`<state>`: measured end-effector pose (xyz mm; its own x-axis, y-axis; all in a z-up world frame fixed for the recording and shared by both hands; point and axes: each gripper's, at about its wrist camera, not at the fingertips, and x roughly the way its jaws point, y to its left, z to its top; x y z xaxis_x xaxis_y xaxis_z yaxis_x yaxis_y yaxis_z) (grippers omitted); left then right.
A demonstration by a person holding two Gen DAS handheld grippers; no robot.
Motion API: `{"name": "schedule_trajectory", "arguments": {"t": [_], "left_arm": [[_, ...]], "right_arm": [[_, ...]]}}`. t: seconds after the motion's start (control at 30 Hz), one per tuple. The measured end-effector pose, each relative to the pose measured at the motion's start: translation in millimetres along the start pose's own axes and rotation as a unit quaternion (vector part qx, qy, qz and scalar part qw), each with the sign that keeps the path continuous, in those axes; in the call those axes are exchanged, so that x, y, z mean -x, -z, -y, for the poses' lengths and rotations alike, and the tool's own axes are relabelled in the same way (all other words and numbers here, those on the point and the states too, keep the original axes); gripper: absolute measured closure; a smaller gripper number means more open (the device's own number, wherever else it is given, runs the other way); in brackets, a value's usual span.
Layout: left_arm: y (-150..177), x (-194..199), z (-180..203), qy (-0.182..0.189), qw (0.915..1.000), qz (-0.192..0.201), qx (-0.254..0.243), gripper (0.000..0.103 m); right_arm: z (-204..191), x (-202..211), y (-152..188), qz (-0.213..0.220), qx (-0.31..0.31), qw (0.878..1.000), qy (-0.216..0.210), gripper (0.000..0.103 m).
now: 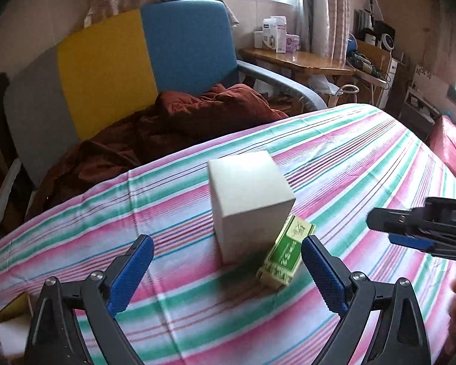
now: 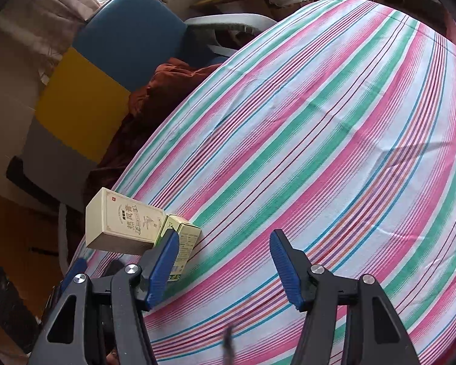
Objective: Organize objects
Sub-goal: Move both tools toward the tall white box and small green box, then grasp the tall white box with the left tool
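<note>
The left hand-held gripper [image 1: 228,270] stood wide open and held nothing, low in the frame, with the white box [image 1: 250,203] and the green box [image 1: 285,254] just beyond its fingertips, at the centre. The two boxes touched, near the edge of the striped surface [image 1: 364,158]. If one pad bumped the tall white box, it could tip and push the green box away. The right hand-held gripper [image 2: 225,269] was open and empty too, at the bottom of its frame; both grippers reaching together might collide.
</note>
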<state>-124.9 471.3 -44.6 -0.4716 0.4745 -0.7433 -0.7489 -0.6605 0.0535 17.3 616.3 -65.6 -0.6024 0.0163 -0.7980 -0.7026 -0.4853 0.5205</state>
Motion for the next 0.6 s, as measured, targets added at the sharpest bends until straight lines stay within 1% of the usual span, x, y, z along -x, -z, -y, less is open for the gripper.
{"name": "schedule_trajectory", "arguments": {"t": [0.17,0.3,0.33,0.37,0.4,0.43,0.53,0.6], "left_arm": [[-7,-19,7,-0.003,1.0,0.002,-0.001,0.004],[-12,-35,11,-0.01,0.9999,0.005,-0.006,0.004],[-13,-38,10,-0.007,1.0,0.006,-0.004,0.01],[-13,-41,8,0.003,1.0,0.005,0.0,0.031],[-14,-45,6,0.014,0.9999,-0.003,0.003,0.043],[-13,-48,2,0.021,0.9997,-0.011,0.009,0.051],[-7,-44,-11,0.037,0.9987,-0.007,0.034,0.053],[-1,-38,-19,0.035,0.9983,-0.009,0.046,0.053]], "right_arm": [[2,-1,-1,-0.004,-0.008,1.0,-0.001,0.039],[1,-4,0,-0.01,0.001,1.0,0.006,0.039],[0,-6,-1,-0.011,0.003,1.0,0.009,0.039],[-1,-8,-1,-0.013,0.006,1.0,0.012,0.039],[-1,-10,0,-0.016,0.009,1.0,0.013,0.039],[-1,-12,0,-0.018,0.012,1.0,0.015,0.039],[-3,-17,0,-0.023,0.021,0.999,0.025,0.039],[-4,-21,1,-0.031,0.03,0.999,0.031,0.039]]}}
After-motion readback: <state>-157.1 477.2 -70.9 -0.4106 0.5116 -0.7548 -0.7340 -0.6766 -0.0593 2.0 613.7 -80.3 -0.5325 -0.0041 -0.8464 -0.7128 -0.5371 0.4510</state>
